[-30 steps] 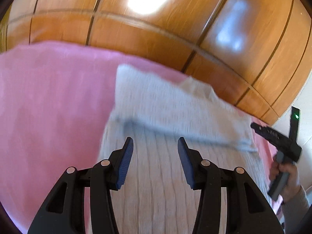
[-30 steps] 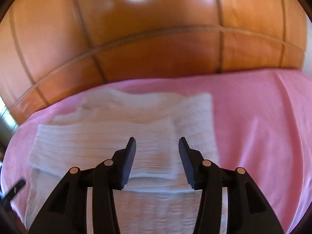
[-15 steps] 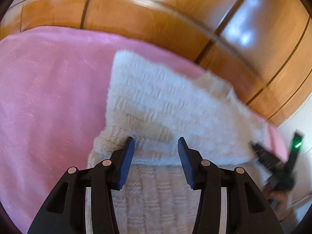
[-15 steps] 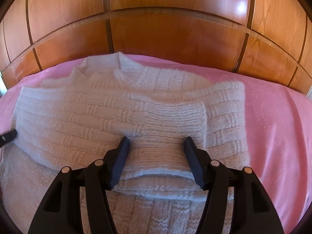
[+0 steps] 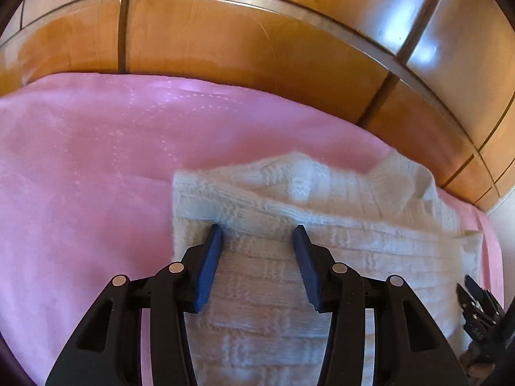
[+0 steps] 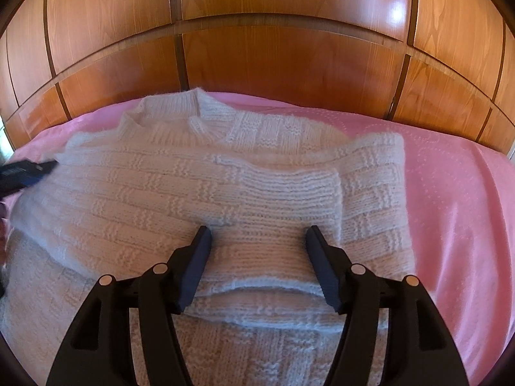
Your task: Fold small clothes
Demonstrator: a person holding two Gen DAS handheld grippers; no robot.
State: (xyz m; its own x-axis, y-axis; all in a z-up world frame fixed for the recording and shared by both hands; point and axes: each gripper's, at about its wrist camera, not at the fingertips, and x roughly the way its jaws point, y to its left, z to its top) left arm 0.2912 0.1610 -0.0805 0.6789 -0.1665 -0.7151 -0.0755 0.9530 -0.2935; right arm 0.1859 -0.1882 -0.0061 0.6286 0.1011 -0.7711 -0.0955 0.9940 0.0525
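Note:
A white knitted sweater (image 6: 180, 193) lies on a pink blanket (image 6: 457, 199), with both sleeves folded across its chest. It also shows in the left wrist view (image 5: 322, 225). My left gripper (image 5: 259, 241) is open and empty, low over the sweater's left edge, by the folded sleeve. My right gripper (image 6: 257, 244) is open and empty, low over the folded sleeve's cuff near the right side. The left gripper's tip shows at the left edge of the right wrist view (image 6: 25, 170); the right gripper shows at the lower right of the left wrist view (image 5: 479, 302).
A brown wooden panelled wall (image 6: 273, 58) stands right behind the bed, also in the left wrist view (image 5: 244, 38). The pink blanket (image 5: 80, 167) spreads left of the sweater and to its right.
Both grippers have dropped lower and moved closer to the sweater. Both stayed open. The sweater has not moved.

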